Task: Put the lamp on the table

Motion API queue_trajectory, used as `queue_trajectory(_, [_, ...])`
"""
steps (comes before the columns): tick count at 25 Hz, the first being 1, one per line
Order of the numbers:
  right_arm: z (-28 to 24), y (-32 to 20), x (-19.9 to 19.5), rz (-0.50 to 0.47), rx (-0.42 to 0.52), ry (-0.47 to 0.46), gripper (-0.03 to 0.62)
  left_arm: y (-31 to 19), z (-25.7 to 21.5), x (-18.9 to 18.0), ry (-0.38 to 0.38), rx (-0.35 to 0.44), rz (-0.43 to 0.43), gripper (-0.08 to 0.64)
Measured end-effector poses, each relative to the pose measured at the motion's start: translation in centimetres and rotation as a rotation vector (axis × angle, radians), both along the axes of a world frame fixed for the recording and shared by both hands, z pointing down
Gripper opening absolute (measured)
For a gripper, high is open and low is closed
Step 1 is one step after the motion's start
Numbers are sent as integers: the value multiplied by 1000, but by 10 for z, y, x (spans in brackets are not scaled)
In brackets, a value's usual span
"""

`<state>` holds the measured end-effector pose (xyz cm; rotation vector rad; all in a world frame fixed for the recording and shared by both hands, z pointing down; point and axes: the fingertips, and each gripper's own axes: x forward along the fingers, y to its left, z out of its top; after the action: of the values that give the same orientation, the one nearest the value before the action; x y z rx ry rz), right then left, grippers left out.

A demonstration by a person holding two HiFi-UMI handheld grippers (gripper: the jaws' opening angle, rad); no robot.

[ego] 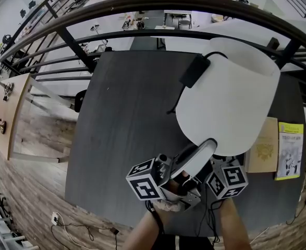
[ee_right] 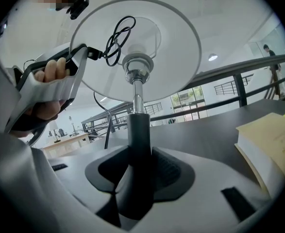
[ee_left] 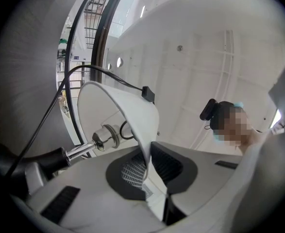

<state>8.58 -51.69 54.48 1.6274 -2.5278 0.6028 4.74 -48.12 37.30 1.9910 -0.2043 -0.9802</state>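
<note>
**Listener:** Where is the lamp, and which way does it run?

**Me:** I hold the white-shaded lamp (ego: 225, 103) over the near right part of the dark grey table (ego: 126, 119), close in front of me. Its long axis is the stem (ee_right: 135, 125), chrome above and black below. In the right gripper view it stands about upright, with the wide shade (ee_right: 137, 42) on top. From my head camera I look down on the shade's outside, and its narrower top end points up and away from me.

**Listener:** What are your tongs doing?

**Me:** My right tongs (ee_right: 135, 169) are clamped on the black part of the stem. My left tongs (ee_left: 147, 166) are nearly together, pinching the thin lower rim of the shade.

**Listener:** What can't you make out?

**Me:** The lamp's base is cut off below my right tongs, so I cannot tell whether it touches the table. The shade hides the stem from above. A black cord (ee_right: 115, 38) loops inside the shade. A black power brick (ego: 194, 70) shows just beside the shade's far edge. To the right lie a tan book (ego: 262, 151) and a yellow-green booklet (ego: 290, 150), whose print is too small to read.
</note>
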Motion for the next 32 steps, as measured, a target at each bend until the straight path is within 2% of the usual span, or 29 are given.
queue_trajectory(32, [2,9,-3,-3,95,45,176,24,11,-9,30,25,-17,60])
